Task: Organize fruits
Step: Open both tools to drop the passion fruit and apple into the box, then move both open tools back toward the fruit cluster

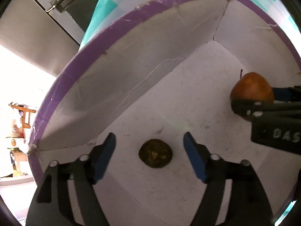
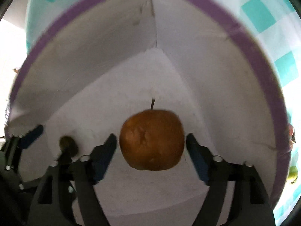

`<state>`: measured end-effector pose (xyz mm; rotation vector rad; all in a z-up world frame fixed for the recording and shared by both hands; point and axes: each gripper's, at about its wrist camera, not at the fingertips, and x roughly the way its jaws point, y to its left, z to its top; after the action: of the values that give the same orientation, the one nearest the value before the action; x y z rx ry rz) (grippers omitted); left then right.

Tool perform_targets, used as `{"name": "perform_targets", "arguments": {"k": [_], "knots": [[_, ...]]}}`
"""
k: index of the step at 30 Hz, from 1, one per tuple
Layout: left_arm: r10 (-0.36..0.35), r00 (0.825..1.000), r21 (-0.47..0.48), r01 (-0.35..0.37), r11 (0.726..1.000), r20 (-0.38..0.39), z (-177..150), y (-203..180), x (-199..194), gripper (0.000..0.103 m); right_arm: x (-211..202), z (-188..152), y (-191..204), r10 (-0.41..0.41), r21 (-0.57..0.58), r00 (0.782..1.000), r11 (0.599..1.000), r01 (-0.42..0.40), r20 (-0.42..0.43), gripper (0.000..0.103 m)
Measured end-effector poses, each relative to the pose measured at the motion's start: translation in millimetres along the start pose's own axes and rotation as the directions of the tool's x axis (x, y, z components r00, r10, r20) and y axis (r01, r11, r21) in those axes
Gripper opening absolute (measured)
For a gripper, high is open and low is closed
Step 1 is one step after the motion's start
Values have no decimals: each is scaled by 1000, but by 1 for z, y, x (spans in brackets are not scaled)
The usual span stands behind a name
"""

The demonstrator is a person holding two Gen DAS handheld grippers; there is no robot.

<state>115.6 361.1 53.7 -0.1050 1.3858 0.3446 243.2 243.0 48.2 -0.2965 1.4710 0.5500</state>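
A white box with a purple rim [image 1: 62, 79] lies below both grippers. On its floor sits a small, dark olive, wrinkled fruit [image 1: 155, 153], just ahead of my left gripper [image 1: 149, 135], whose blue pads stand wide apart and clear of it. My right gripper [image 2: 151, 136] points down over a brown, apple-like fruit with a stem [image 2: 152, 139]. The fruit rests on the floor between the pads, with a narrow gap on each side. The left wrist view shows that brown fruit [image 1: 252, 88] at the right. The right wrist view shows the small fruit [image 2: 67, 144] at the left.
The box's white walls [image 1: 116, 86] rise around both fruits and meet in a far corner. A teal and white checked cloth [image 2: 263, 18] lies under the box. A green fruit [image 2: 292, 173] sits outside the rim at the right. A steel cabinet [image 1: 28, 28] stands beyond.
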Motion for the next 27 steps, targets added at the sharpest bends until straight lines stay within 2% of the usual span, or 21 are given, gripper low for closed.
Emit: {"name": "perform_targets", "arguments": {"k": [4,5,6,7,8,9,10,11,12,13,14,15,16,17,18,20,21,22,24,26,27], "knots": [[-50,993,0,50,999,108,-10,7,-27,77,-39,-14,-7,41,18,989,999,-44,144,79],[-59,987,-4,60,998,150,-13,9,-37,77,-56,-23,-10,53,36,980,997,-62,193,79],[-66,969,-11,70,997,236,-20,12,-58,77,-79,-40,-13,70,61,964,994,-89,258,79],[-67,941,-20,78,997,332,-31,17,-83,79,-101,-52,-18,88,77,943,990,-118,322,79],[-72,925,-20,85,996,374,-37,19,-95,86,-125,-68,-23,106,87,912,984,-152,396,79],[-80,877,-12,97,995,473,-54,21,-123,90,-154,-94,-29,116,96,864,978,-186,491,84],[-76,843,-5,93,996,532,-67,22,-140,98,-177,-111,-33,109,101,822,975,-198,558,88],[-71,812,0,87,996,579,-76,23,-152,101,-194,-146,-32,92,105,767,973,-203,635,88],[-73,759,15,82,996,647,-94,21,-171,101,-210,-174,-31,57,115,713,975,-191,699,88],[-97,712,46,91,995,695,-112,17,-186,101,-218,-194,-33,31,127,691,976,-176,722,88],[-122,687,71,102,992,717,-116,7,-194,101,-223,-219,-40,-1,148,683,976,-157,730,88],[-173,654,119,127,985,736,-129,-4,-203,101,-223,-250,-42,-42,188,687,972,-140,725,88],[-226,637,167,152,974,737,-136,-10,-208,101,-225,-270,-46,-70,224,692,965,-135,719,88],[-278,629,215,177,961,726,-142,-22,-212,101,-222,-290,-51,-104,269,697,954,-131,710,88],[-342,633,276,204,939,695,-153,-34,-213,101,-215,-318,-56,-148,332,704,934,-131,694,88],[-421,655,370,224,902,628,-165,-56,-214,101,-208,-358,-72,-201,419,720,898,-136,664,88],[-463,666,440,219,871,585,-181,-67,-217,101,-205,-383,-79,-235,472,738,872,-127,633,88],[-494,669,495,211,843,556,-190,-82,-218,101,-184,-379,-76,-254,500,750,858,-117,611,88],[-547,658,574,208,792,518,-208,-102,-219,101,-170,-416,-88,-317,568,768,820,-72,556,88],[-595,648,631,219,744,476,-219,-118,-218,101,-166,-438,-96,-356,612,770,789,-56,529,88],[-616,651,657,231,718,444,-223,-127,-213,101,-162,-449,-101,-381,641,769,766,-48,513,88]]}}
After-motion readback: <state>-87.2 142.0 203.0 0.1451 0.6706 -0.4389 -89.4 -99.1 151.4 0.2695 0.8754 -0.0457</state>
